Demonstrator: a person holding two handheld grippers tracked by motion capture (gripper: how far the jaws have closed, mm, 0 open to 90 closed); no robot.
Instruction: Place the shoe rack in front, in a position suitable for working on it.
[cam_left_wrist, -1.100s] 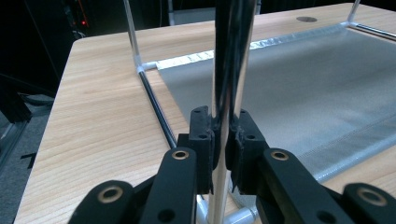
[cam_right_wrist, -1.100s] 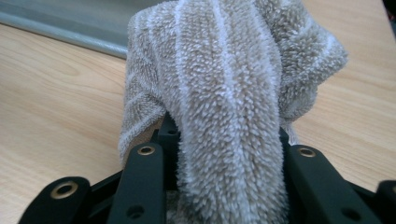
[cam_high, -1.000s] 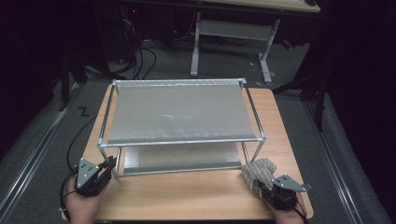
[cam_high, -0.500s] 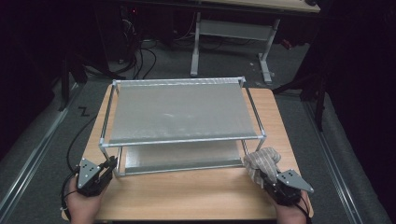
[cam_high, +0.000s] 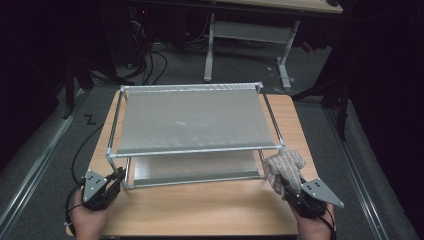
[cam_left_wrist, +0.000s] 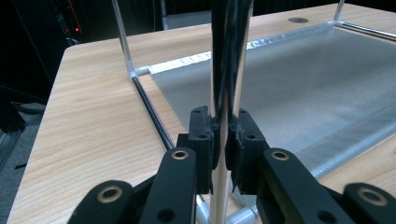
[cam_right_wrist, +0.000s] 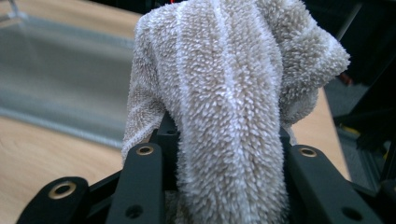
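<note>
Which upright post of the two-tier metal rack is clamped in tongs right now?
The front-left corner post, nearest the person's left hand: the left tongs are shut on it. The other three stand free.

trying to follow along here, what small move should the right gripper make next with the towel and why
Probably carry the towel over the rack's top shelf: the right gripper holds it bunched beside the rack's near right corner, while the left gripper clamps a rack post.

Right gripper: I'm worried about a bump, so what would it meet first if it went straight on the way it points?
Probably the rack's near right post, though depth is unclear.
</note>
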